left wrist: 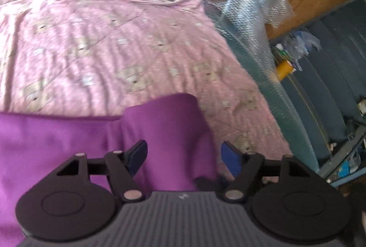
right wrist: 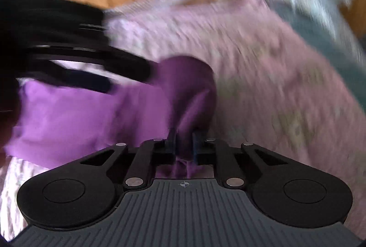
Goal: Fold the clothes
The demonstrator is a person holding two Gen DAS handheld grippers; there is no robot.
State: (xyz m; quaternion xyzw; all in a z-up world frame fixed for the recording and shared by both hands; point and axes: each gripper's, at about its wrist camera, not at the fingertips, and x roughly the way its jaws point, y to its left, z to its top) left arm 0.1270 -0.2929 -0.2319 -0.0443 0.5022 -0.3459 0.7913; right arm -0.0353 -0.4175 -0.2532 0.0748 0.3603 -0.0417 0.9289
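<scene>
The left gripper stands with jaws wide apart above a purple garment, gripping nothing. A raised fold of the garment lies between them. The garment rests on a pink quilt.

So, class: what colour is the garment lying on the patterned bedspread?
Solid purple garment, on a pink bedspread; clearest in the left wrist view.

One purple garment, one pink quilt (patterned)
</scene>
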